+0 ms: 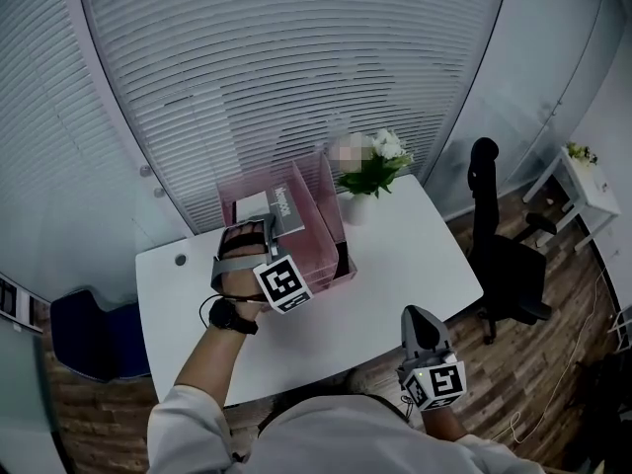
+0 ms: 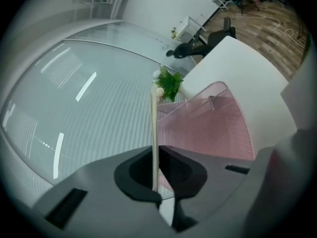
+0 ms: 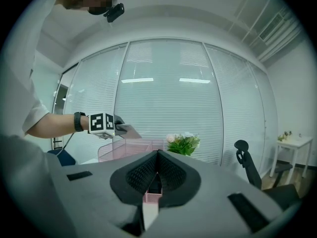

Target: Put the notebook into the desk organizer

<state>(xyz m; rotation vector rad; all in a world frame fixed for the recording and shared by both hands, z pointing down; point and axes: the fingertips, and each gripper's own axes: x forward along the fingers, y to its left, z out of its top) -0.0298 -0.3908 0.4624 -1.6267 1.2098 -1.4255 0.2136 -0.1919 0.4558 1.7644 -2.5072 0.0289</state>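
Notebook (image 1: pixel 284 207) in left gripper (image 1: pixel 263 233) hangs over pink desk organizer (image 1: pixel 332 237).

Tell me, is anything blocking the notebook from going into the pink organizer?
Nothing visible is. The left gripper holds the notebook just above the pink organizer, nothing between them. The flower vase stands beside the organizer, out of the way.

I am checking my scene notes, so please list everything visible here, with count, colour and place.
desk: one, white, centre
desk organizer: one, pink mesh, desk's far side
notebook: one, grey, held over organizer
flowers in vase: one, white and green, right of organizer
office chair: one, black, right of desk
side table: one, white, far right
seat: one, blue, left of desk
watch: one, black, left wrist
left gripper: grey, shut on notebook
right gripper: grey, shut, empty
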